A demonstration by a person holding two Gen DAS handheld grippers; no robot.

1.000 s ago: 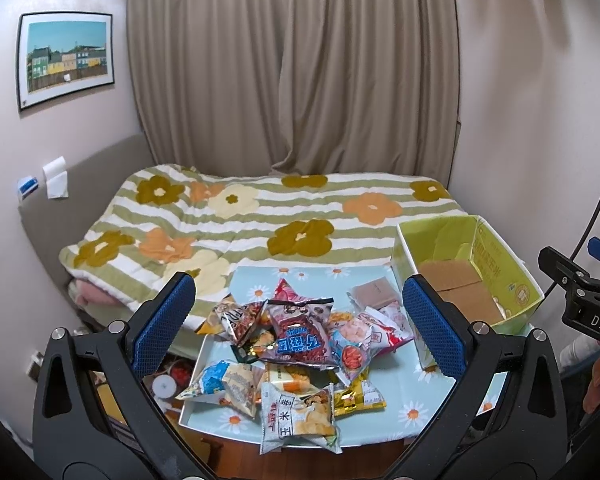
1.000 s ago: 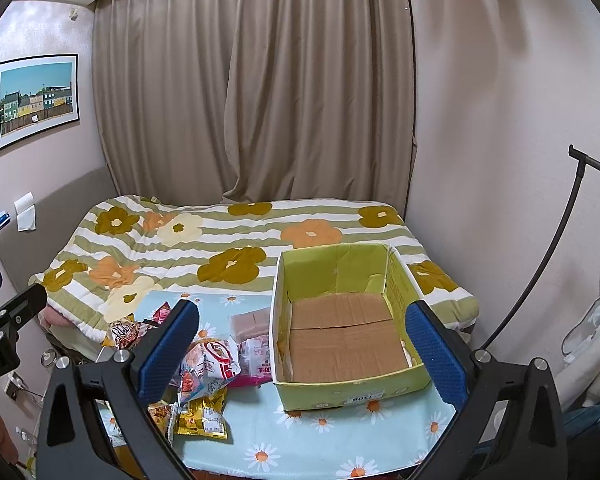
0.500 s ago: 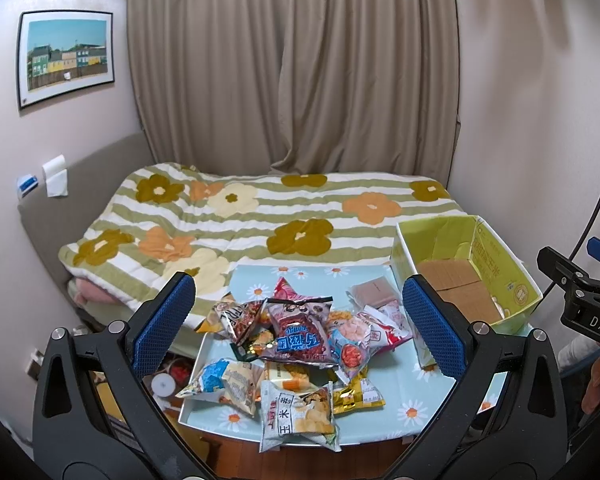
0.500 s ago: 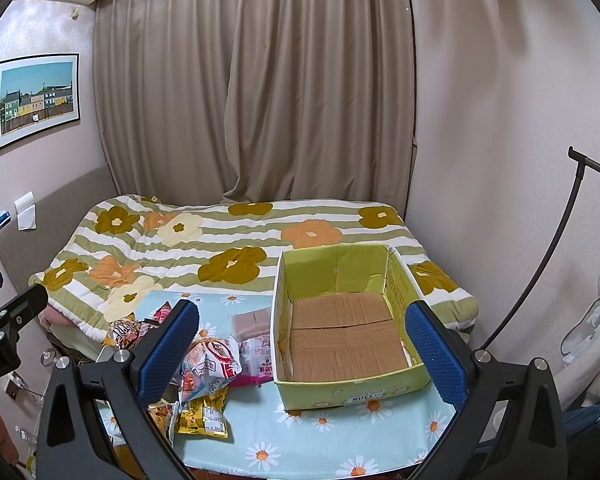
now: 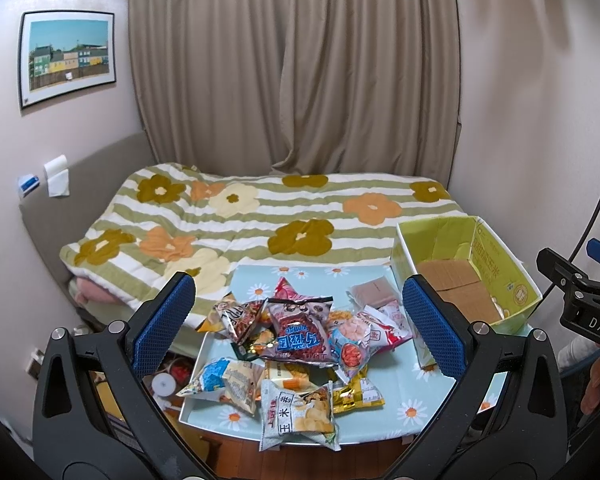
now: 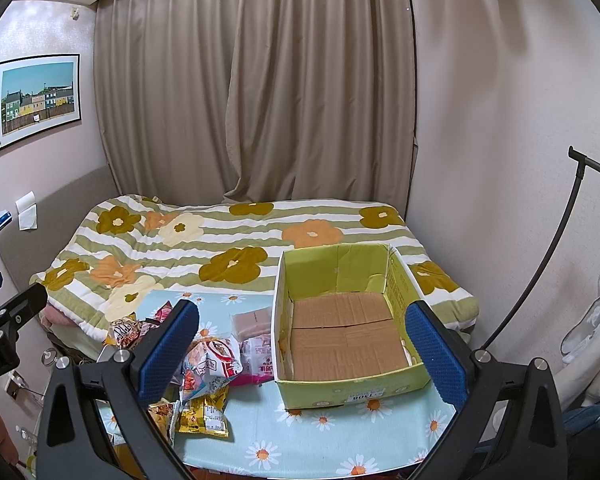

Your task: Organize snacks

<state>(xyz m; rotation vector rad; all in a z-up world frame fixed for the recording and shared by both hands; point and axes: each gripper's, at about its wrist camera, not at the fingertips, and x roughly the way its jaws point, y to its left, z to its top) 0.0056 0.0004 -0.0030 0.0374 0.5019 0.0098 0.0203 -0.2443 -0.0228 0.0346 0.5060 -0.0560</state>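
Observation:
A pile of snack bags [image 5: 296,340] lies on a small table with a daisy-print cloth [image 5: 408,408]; it also shows at the left of the right wrist view [image 6: 208,364]. A yellow-green cardboard box [image 6: 348,332] stands open and empty on the table's right side, also seen in the left wrist view [image 5: 464,276]. My left gripper [image 5: 300,328] is open and empty, held above and in front of the pile. My right gripper [image 6: 300,352] is open and empty, held in front of the box.
A bed with a flowered striped quilt [image 5: 260,216] lies right behind the table. Curtains [image 5: 292,68] hang at the back. A black stand [image 6: 540,292] leans by the right wall. Small items [image 5: 164,380] lie on the floor left of the table.

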